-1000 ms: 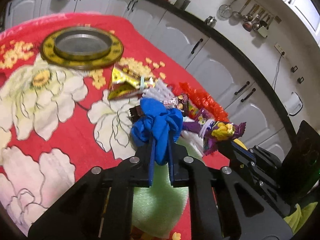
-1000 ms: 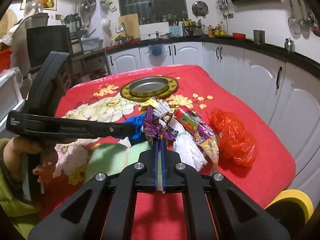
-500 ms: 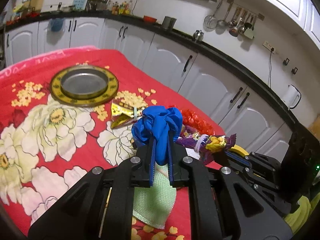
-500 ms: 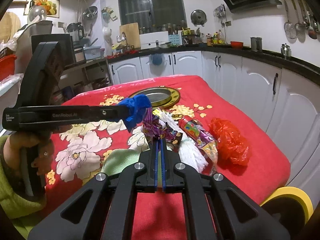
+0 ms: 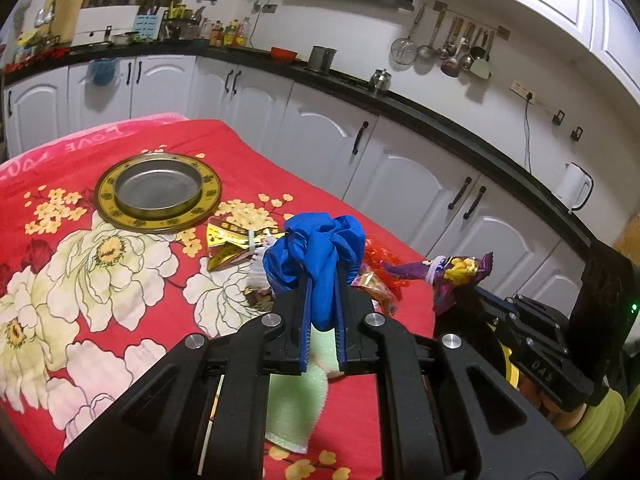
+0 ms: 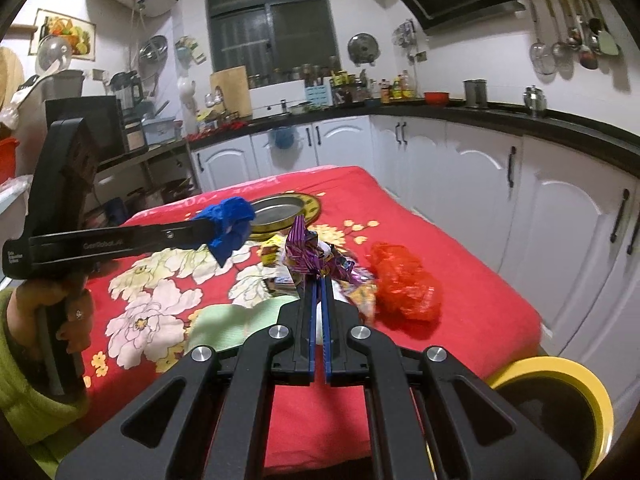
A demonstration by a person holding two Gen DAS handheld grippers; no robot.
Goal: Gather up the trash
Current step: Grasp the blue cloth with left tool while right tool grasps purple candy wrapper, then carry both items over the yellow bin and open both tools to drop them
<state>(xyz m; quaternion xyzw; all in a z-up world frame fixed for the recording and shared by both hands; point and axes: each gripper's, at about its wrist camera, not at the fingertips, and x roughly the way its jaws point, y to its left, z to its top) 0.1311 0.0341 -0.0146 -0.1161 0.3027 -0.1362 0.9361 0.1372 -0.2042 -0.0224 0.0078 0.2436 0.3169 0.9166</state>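
Both grippers have risen off the red flowered tablecloth [image 5: 60, 272] since a second ago, each carrying its catch clear of the pile, and the round metal tray with the yellow patterned rim [image 5: 158, 190] now sits lower and farther off in the left wrist view. At the left, the left gripper [image 5: 320, 276] is clamped on a crumpled blue plastic bag [image 5: 316, 248], which hangs in the air above the table; it looks feather-light, soft and slippery, so a pinch through a bunched fold, as here, seems safer than a pinch on a loose edge. Below it on the cloth lies a pale green foam sheet [image 5: 294, 408], limp and thin, probably best taken by a free edge. Farther right, the right gripper [image 6: 318, 280] has its fingers pressed together on a crinkled purple snack wrapper [image 6: 304, 250], held up over the remaining wrappers; that foil is stiff but slick and could slide out if pinched near its tip. To the right, near the table's edge, the crumpled red plastic bag [image 6: 404, 286] rests on the cloth, light and springy, and would likely need a deep grab into its bulk.
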